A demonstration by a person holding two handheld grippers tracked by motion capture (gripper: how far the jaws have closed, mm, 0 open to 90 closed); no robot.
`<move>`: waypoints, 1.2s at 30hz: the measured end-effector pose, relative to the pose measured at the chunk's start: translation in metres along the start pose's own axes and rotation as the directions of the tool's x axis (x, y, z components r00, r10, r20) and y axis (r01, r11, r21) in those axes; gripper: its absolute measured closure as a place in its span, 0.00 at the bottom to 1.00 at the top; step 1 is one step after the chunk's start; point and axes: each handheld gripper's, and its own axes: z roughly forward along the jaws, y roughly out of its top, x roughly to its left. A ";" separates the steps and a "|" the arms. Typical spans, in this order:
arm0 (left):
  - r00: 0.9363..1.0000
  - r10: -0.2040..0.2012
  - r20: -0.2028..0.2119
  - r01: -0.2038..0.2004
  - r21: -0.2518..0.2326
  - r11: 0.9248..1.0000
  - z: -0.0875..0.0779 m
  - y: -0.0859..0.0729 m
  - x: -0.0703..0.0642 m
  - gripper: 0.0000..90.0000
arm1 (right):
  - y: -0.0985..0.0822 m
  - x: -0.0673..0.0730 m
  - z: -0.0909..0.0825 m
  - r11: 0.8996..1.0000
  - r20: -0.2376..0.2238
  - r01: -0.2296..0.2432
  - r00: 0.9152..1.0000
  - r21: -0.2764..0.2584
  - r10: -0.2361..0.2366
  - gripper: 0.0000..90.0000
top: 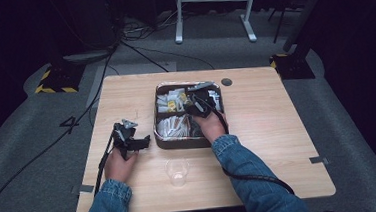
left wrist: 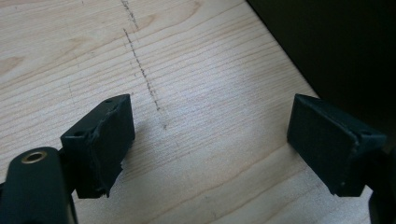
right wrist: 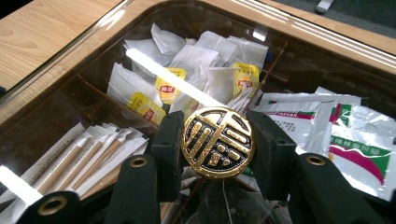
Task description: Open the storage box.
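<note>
Compartmented tray (top: 161, 138) sat mid-frame on the table (top: 258, 131) under a glass lid (right wrist: 93, 42), holding tea bags (right wrist: 168, 86), wrapped sticks (right wrist: 84, 158), sachets (right wrist: 355, 144). Right gripper (right wrist: 218, 142) clamped the lid's gold knob (right wrist: 218, 142). Left gripper (left wrist: 210, 140) jaws wide, empty, lower left. Empty plastic cup (top: 177, 172) stood below the tray.

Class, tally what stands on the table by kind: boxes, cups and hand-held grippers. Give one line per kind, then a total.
Compartment box with clear lid: 1
Clear plastic cup: 1
Grippers, left gripper and right gripper: 2
Total: 4
</note>
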 end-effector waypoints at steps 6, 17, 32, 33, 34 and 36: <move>1.000 0.002 0.005 -0.002 0.000 1.000 0.000 0.000 0.000 0.17 | 0.006 -0.002 -0.011 1.000 -0.002 0.004 1.000 -0.013 -0.004 0.65; 1.000 0.016 0.017 -0.016 0.000 1.000 0.000 0.000 0.000 0.17 | 0.014 -0.011 -0.037 0.999 -0.001 0.013 1.000 -0.041 -0.013 0.65; 1.000 0.020 0.018 -0.020 0.001 1.000 0.001 0.001 0.002 0.17 | 0.020 -0.023 -0.074 0.996 0.000 0.025 1.000 -0.082 -0.025 0.65; 1.000 0.022 0.016 -0.022 0.001 1.000 0.001 0.001 0.002 0.17 | 0.020 -0.024 -0.076 0.996 0.001 0.026 1.000 -0.082 -0.026 0.65; 1.000 0.021 0.016 -0.021 0.001 1.000 0.001 0.001 0.002 0.17 | 0.020 -0.026 -0.078 0.996 0.001 0.026 1.000 -0.083 -0.026 0.65; 1.000 0.021 0.016 -0.021 0.002 1.000 0.001 0.001 0.002 0.17 | 0.020 -0.029 -0.082 0.996 0.004 0.026 1.000 -0.086 -0.026 0.65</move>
